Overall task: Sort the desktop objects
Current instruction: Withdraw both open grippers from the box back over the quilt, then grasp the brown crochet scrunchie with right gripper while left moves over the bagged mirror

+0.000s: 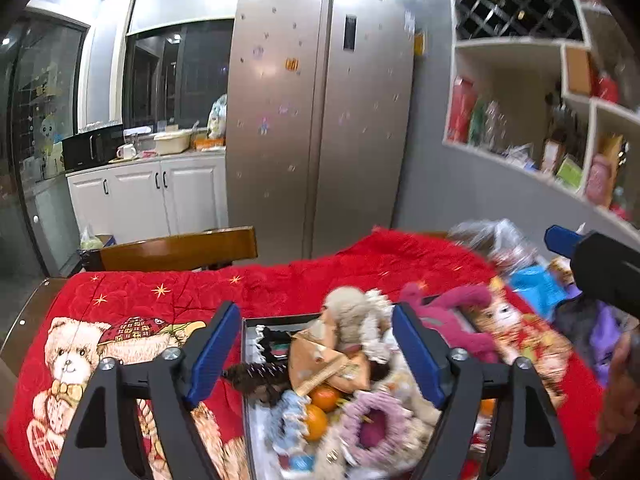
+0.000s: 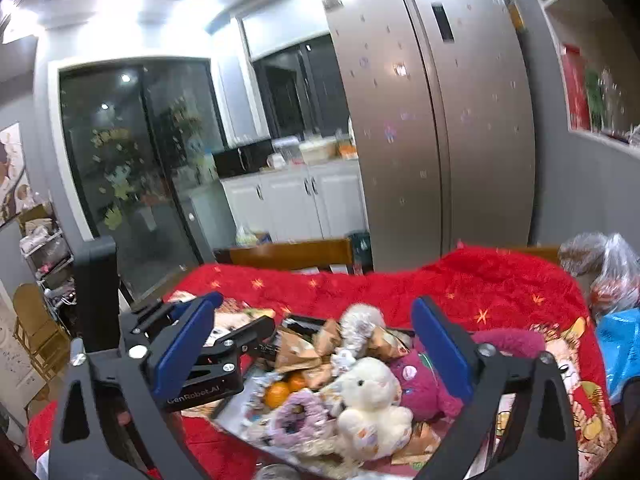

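A shallow tray on the red cloth is heaped with small things: a beige plush, brown paper packets, two oranges, a purple knitted ring and a white plush bunny. A magenta plush lies at its right edge. My left gripper hovers open over the tray, its blue pads wide apart and empty. My right gripper is also open and empty above the same heap. The left gripper's black body shows at the tray's left side.
A red bear-print cloth covers the table. An orange doll, a blue bag and a crinkled plastic bag lie to the right. A wooden chair back stands behind the table, before a fridge.
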`<move>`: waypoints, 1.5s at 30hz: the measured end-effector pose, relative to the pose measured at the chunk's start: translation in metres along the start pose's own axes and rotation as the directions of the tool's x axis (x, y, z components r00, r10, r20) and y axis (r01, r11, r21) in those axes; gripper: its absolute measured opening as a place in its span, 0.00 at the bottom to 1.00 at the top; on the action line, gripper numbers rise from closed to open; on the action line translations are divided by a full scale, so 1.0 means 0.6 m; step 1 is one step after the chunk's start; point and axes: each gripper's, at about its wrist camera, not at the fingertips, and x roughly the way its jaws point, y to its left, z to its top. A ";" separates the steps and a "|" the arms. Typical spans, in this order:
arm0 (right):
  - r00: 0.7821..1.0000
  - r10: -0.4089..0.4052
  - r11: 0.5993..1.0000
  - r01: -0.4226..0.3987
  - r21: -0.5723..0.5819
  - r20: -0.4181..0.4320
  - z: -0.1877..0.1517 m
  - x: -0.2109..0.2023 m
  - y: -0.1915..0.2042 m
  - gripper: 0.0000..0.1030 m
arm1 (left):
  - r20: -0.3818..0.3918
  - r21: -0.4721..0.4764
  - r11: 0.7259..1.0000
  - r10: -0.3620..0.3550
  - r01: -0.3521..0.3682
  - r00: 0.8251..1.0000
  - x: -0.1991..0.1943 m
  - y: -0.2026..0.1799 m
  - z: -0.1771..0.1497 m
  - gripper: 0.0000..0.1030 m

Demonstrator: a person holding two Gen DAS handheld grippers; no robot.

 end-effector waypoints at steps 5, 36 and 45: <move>0.998 -0.023 1.000 0.024 -0.015 0.054 -0.003 -0.080 0.027 1.00 | 0.006 -0.003 0.999 -0.045 0.045 0.999 -0.072 -0.014 -0.013 0.83; 0.947 -0.046 0.984 0.098 0.151 -0.317 -0.279 -0.030 -0.054 0.98 | -0.368 -0.010 0.999 -0.032 0.030 0.929 0.006 -0.033 -0.268 0.83; 0.916 -0.038 0.974 0.123 0.188 -0.400 -0.299 -0.002 -0.064 0.94 | -0.407 0.008 1.000 -0.021 0.026 0.913 0.017 -0.039 -0.274 0.83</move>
